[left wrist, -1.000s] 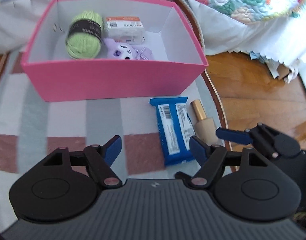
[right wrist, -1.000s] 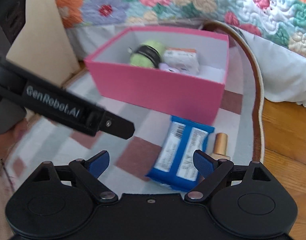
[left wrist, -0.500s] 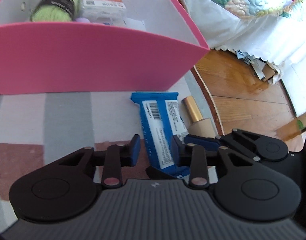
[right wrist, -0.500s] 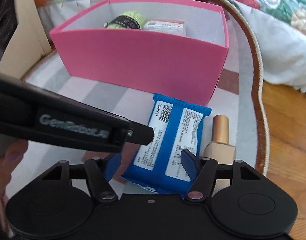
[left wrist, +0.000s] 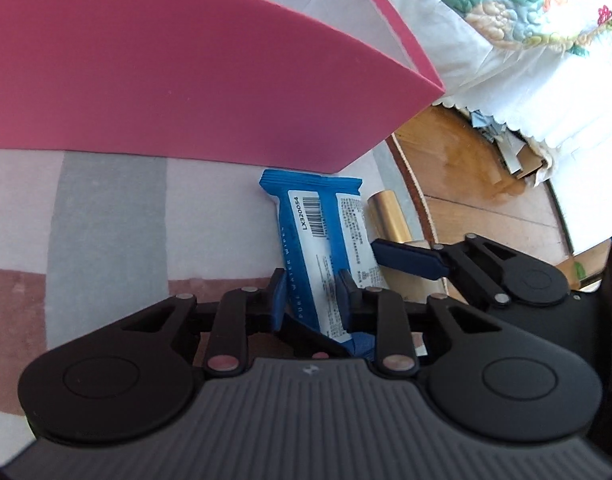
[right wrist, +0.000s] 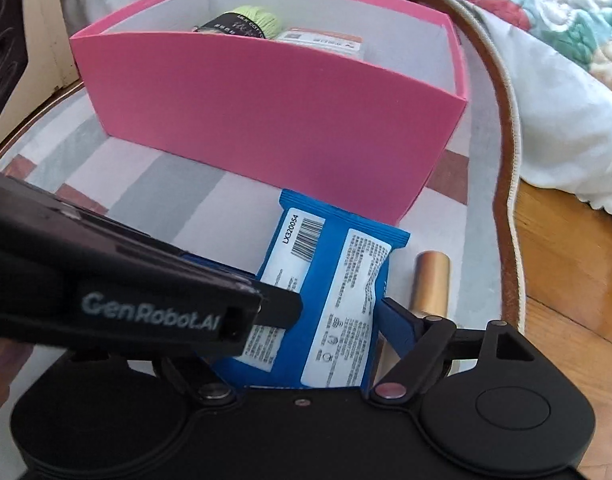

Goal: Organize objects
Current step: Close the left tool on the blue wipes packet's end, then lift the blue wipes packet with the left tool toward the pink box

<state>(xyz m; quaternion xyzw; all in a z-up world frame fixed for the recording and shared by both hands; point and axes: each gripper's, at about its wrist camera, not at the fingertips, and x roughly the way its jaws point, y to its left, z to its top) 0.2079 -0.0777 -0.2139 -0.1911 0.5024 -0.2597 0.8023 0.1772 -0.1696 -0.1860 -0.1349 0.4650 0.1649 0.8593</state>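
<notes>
While the left gripper point(left wrist: 311, 294) has its jaws clamped on the near end of the blue wipes packet point(left wrist: 326, 248), the packet lies on the striped rug point(left wrist: 106, 216) at 6 o'clock from the pink box point(left wrist: 186, 80). The right gripper point(right wrist: 322, 320) straddles the same packet, jaws opening. A gold-capped bottle point(right wrist: 430, 280) lies at the packet's 3 o'clock.
</notes>
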